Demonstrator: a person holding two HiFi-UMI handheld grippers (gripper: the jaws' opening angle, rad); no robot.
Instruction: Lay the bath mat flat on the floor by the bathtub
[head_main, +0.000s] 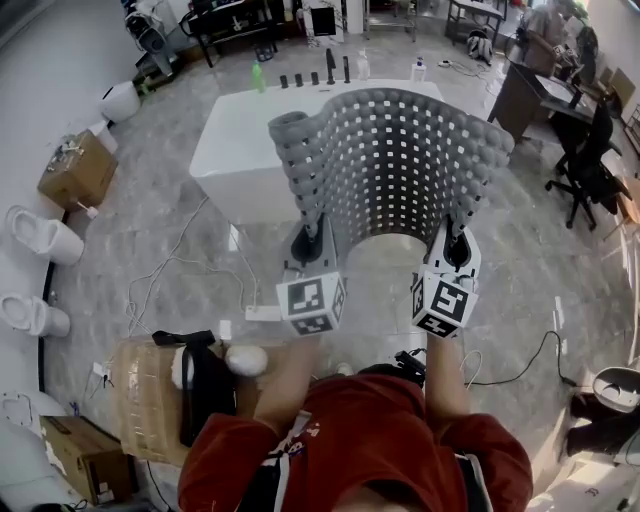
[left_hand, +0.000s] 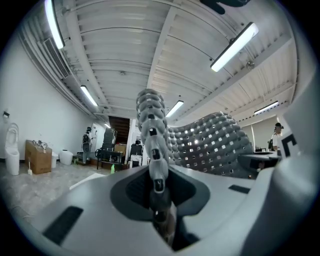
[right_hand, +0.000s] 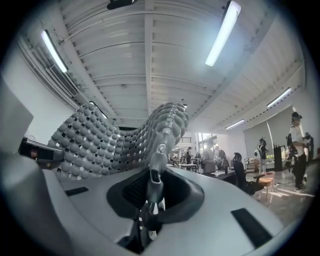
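The bath mat (head_main: 395, 160) hangs between our two grippers, off the floor (head_main: 180, 230). It reaches forward and upward from both sets of jaws as one grey, knobbly, hole-studded sheet that bows into a curve between them.

Our left gripper (head_main: 307, 243) is clamped nearly closed on the mat's edge at one side. In the left gripper view the rim runs straight up out of the pinch. Our right gripper (head_main: 456, 245) is pinched just as tightly on the opposite side.

The white bathtub (head_main: 235, 140) lies ahead of the grippers, beyond the mat and more toward the left gripper's side. Bare floor is beneath and in front of us.

We judge the mat to be rubbery and fairly light. It bends easily, yet it has enough body to keep its arch and not flop down. The bumps should give the pads a good bite, so slipping seems unlikely.

The best places to hold it look like the two side edges near the corners, where we have it now. Spreading the grippers apart should pull the bow out as it goes down.
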